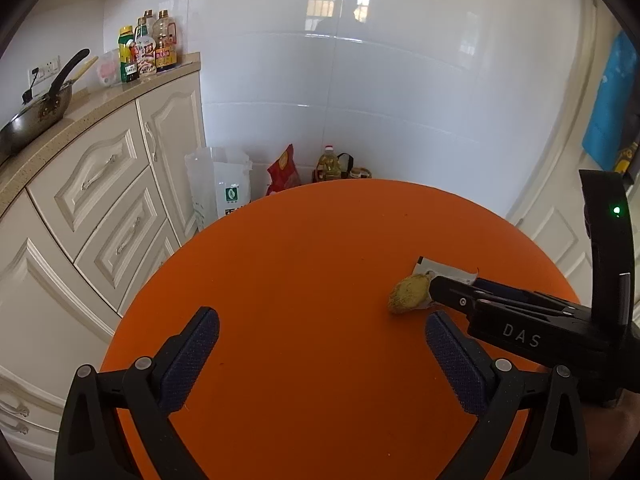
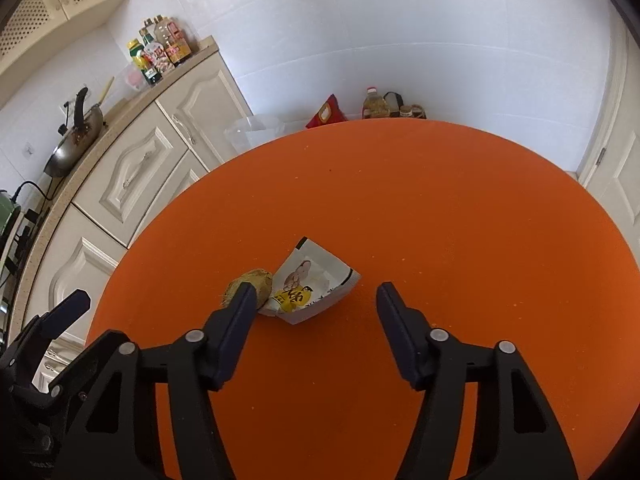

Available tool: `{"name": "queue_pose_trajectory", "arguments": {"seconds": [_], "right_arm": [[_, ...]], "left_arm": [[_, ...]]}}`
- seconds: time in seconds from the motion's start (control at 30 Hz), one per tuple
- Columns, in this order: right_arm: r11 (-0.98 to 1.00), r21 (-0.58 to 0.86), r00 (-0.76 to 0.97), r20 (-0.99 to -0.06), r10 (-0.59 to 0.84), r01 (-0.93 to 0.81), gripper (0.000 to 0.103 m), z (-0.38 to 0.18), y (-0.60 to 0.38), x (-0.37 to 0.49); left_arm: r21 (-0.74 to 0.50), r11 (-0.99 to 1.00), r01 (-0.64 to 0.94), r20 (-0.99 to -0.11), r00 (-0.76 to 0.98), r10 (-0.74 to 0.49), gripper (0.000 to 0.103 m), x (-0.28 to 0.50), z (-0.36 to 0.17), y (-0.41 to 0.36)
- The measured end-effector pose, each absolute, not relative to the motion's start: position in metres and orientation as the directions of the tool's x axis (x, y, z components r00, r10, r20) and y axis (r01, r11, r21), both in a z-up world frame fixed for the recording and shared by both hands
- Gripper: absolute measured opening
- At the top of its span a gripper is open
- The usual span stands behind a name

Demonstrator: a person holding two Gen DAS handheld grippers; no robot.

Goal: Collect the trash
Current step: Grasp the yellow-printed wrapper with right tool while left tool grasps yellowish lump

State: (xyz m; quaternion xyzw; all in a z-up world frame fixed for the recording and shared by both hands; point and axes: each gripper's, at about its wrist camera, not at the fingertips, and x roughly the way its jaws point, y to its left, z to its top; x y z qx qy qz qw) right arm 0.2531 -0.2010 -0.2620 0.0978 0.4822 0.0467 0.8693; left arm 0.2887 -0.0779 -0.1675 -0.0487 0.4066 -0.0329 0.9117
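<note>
**Two claws over the orange table**

The right claw (image 2: 316, 298) hangs over a round orange table (image 2: 440, 208). Its jaws stand apart with nothing pressed between them. A torn snack wrapper (image 2: 316, 284) lies flat on the table in the gap ahead of the jaws. A small brown lump of food scrap (image 2: 250, 282) sits just beside the wrapper, touching its left edge. The claw's left finger covers part of the lump.

The left claw (image 1: 322, 326) is open too, and only bare table shows between its jaws. From this view the lump (image 1: 410, 294) is easy to see. The wrapper (image 1: 444, 272) is mostly hidden behind the right claw (image 1: 434, 300), which comes in from the right side.

Only the right view shows the picture and yellow print on the wrapper. Both views show the bottles (image 1: 148, 48) and a pan (image 1: 32, 120) on the counter.
</note>
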Motion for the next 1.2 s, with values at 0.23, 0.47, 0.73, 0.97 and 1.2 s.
{"name": "queue_pose_trajectory", "arguments": {"seconds": [0.23,0.47,0.73,0.97,1.2], "right_arm": [[0.966,0.257,0.541,-0.812,0.221,-0.009,0.026,-0.265,-0.197,0.257],[0.976,0.218,0.566,-0.805,0.178,0.005,0.02,-0.254,-0.21,0.244],[0.978,0.201,0.581,-0.803,0.132,0.056,0.019,-0.249,-0.24,0.229],[0.974,0.215,0.586,-0.799,0.136,0.067,0.018,-0.246,-0.255,0.222],[0.973,0.222,0.594,-0.792,0.139,0.068,0.017,-0.239,-0.255,0.212]], "left_arm": [[-0.124,0.992,0.032,-0.737,0.666,-0.113,0.102,0.316,-0.171,-0.092],[-0.105,0.989,0.107,-0.751,0.643,-0.149,0.102,0.33,-0.186,-0.112],[-0.087,0.976,0.198,-0.799,0.571,-0.187,0.1,0.377,-0.225,-0.142],[-0.036,0.98,0.195,-0.806,0.574,-0.144,0.059,0.409,-0.242,-0.159],[-0.177,0.969,0.17,-0.8,0.549,-0.243,0.022,0.422,-0.244,-0.136]]}}
